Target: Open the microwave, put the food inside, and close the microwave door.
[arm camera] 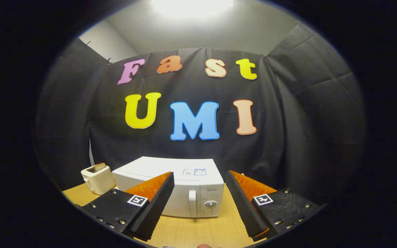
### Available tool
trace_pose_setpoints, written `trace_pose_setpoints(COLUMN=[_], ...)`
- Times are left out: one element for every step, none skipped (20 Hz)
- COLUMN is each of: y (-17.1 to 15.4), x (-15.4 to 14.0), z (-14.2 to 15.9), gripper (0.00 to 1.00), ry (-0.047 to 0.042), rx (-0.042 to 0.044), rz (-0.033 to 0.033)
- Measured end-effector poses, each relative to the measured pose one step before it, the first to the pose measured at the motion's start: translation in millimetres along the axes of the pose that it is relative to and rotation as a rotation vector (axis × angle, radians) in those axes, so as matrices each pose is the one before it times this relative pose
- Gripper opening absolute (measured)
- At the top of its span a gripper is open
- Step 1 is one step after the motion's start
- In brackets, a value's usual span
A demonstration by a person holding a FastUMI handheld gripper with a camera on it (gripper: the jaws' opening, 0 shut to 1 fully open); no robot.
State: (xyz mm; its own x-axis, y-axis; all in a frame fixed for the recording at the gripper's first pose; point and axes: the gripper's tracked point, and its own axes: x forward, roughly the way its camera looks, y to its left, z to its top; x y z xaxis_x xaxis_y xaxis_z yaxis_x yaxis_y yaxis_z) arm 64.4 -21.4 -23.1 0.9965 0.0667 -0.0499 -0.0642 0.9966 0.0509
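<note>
My gripper (198,206) sits nearest, fingers (157,203) spread wide apart, nothing between them but bare wooden bench (191,232). Just ahead, framed in the gap between the fingers, stands the white microwave (181,186), door closed, its vertical handle (192,203) and round dial (210,204) facing me (handle roughly centred in the gap). The microwave rests on the bench, apart from my fingertips. Beside it, past my left finger, a cream toaster (98,178) with a slice of toast (98,167) sticking up out of its slot, just beside the microwave's side. Black cloth wall (305,120) behind everything.
</note>
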Motion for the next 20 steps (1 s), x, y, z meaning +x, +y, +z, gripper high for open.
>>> trace_pose_setpoints(y=[0.32,-0.19,-1.46,-1.15,-0.31,0.78,1.08,1.15,0.52,0.96,1.53,0.25,1.39,1.78,0.16,0.58,1.77,2.21,2.60,2.26], x=[5.31,6.03,6.05,5.42,5.39,5.83,6.13,5.78,6.13,6.10,5.75,6.08,5.39,4.90,5.46,5.49,6.11,4.86,5.04,5.34], z=[-4.24,-2.97,-3.97,-2.78,-2.14,-2.79,-4.96,-4.20,-5.23,-4.83,-4.55,-5.04,-4.88,-4.27,-4.75,-5.06,-6.71,-5.77,-6.59,-7.05], gripper=[0.96,0.96,0.96,0.96,0.96,0.96,0.96,0.96,0.96,0.96,0.96,0.96,0.96,0.96,0.96,0.96,0.96,0.96,0.96,0.96], ry=[0.01120,0.00968,0.01034,0.00558,0.00219,0.00541,0.00819,0.01052,0.00993,0.01148,0.01068,0.01237,0.01134,0.00945,0.01030,0.01273,0.01634,0.01442,0.01691,0.01926], rx=[0.00802,0.00604,0.00065,-0.00222,-0.00171,-0.00129,0.00080,0.00101,0.00158,-0.00071,-0.00533,-0.00538,-0.00212,-0.00064,-0.00122,-0.00235,-0.00068,0.00065,-0.00289,-0.00726], rz=[0.00351,0.00180,-0.00022,-0.00195,0.00233,0.00159,0.00599,0.00625,0.00447,0.00524,0.00329,0.00166,0.00576,0.00405,0.00271,0.00362,0.00593,0.00678,0.00802,0.00623])
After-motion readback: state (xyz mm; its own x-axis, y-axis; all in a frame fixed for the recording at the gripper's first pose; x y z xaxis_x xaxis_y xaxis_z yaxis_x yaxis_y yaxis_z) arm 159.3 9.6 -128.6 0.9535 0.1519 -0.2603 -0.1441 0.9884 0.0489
